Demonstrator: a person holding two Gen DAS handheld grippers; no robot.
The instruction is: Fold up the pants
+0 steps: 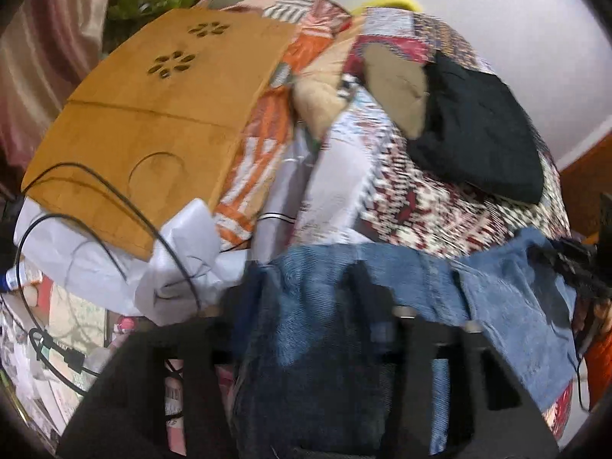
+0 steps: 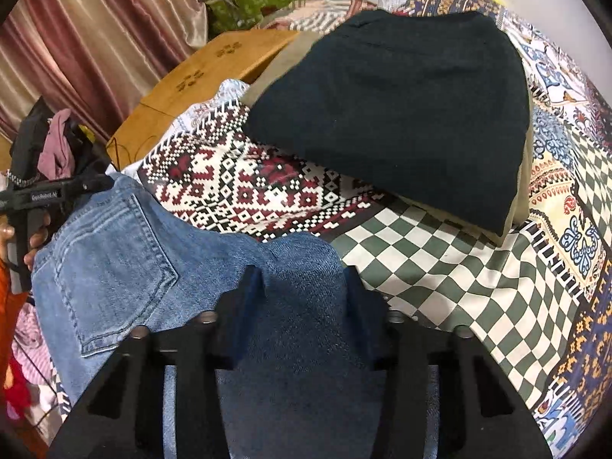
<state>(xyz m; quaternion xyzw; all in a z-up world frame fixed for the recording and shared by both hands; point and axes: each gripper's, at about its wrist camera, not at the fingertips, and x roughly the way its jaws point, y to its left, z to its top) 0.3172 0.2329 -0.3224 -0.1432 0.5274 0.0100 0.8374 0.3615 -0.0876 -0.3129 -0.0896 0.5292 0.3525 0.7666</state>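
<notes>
Blue jeans [image 2: 114, 248] lie at the near edge of a patchwork bedspread [image 2: 440, 275], back pocket up. My right gripper [image 2: 302, 287] is shut on a raised bunch of the denim, which bulges up between its two fingers. In the left wrist view the jeans [image 1: 516, 306] drape over the bed's edge, and my left gripper [image 1: 313, 290] is shut on a darker fold of them. The left gripper's body [image 2: 38, 199], held by a hand, shows at the jeans' far left end. At the right end the right gripper's body [image 1: 573, 264] is partly visible.
A stack of folded dark and tan garments [image 2: 401, 114] sits on the bed behind the jeans. A wooden lap table [image 1: 153, 114] lies to the left with black cables [image 1: 114, 210] over it and white sheeting beneath. Curtains [image 2: 95, 38] and clutter stand beyond.
</notes>
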